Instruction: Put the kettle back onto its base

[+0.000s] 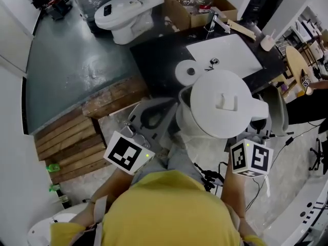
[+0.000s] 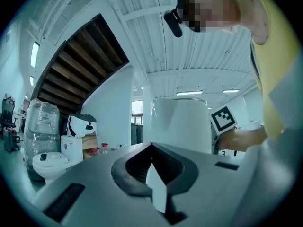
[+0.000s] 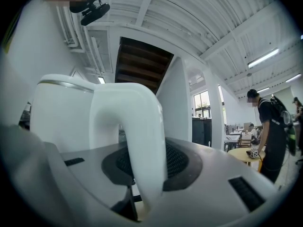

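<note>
The white kettle (image 1: 220, 86) hangs in front of me, above the near edge of the dark table (image 1: 154, 55). My right gripper (image 1: 258, 128) is shut on its curved handle (image 3: 137, 136), which runs up between the jaws; the kettle body (image 3: 61, 112) stands to the left of it. The round white base (image 1: 188, 72) lies on the table just beyond the kettle, with nothing on it. My left gripper (image 1: 165, 111) sits close beside the kettle's left side, jaws together with nothing held. In the left gripper view the kettle (image 2: 182, 124) stands right ahead of that gripper (image 2: 151, 146).
A white basin (image 1: 225, 53) lies on the dark table beside the base. Beyond stand a toilet (image 1: 123, 12) and a cardboard box (image 1: 197, 6). Wooden pallets (image 1: 77, 137) lie at my left. A person (image 3: 270, 131) stands by a round table (image 1: 300, 60) on the right.
</note>
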Available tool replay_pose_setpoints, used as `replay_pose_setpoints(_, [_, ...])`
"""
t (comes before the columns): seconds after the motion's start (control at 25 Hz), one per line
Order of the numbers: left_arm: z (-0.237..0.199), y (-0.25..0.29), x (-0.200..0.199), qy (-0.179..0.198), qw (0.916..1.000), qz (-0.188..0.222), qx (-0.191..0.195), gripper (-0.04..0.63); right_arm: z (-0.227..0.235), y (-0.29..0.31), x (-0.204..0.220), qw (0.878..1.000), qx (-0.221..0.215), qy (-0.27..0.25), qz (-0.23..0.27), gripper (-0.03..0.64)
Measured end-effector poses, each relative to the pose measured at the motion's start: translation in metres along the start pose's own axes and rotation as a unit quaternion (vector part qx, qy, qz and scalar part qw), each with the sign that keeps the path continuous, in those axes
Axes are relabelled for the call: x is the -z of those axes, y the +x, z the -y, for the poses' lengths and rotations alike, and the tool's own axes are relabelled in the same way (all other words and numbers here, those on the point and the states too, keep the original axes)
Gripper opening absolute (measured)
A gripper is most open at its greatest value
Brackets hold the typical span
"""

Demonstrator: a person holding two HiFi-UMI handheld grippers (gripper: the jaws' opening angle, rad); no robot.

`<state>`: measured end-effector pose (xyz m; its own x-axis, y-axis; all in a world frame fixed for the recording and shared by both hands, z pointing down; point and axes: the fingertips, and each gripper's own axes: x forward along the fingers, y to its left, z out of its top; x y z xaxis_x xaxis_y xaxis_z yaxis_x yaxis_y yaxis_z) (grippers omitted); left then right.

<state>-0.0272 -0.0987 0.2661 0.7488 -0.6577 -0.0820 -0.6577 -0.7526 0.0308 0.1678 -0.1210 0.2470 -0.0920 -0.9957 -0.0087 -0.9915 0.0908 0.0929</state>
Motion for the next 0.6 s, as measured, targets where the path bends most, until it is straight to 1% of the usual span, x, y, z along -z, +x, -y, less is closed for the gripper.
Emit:
replay_pose_setpoints(0.28, [-0.018,0.034,0.003,-0.011,0.9999,-0.004,-0.003,0.008,0.012,0.045,-0.001,1.0,-0.01,0.004,0.004,0.107])
replay_pose_setpoints(0.6, [-0.035,0.07,0.011,-0.009,0.9998,-0.009,-0.014,0.008,0.026,0.088,0.007,1.0,-0.021,0.003,0.009,0.107])
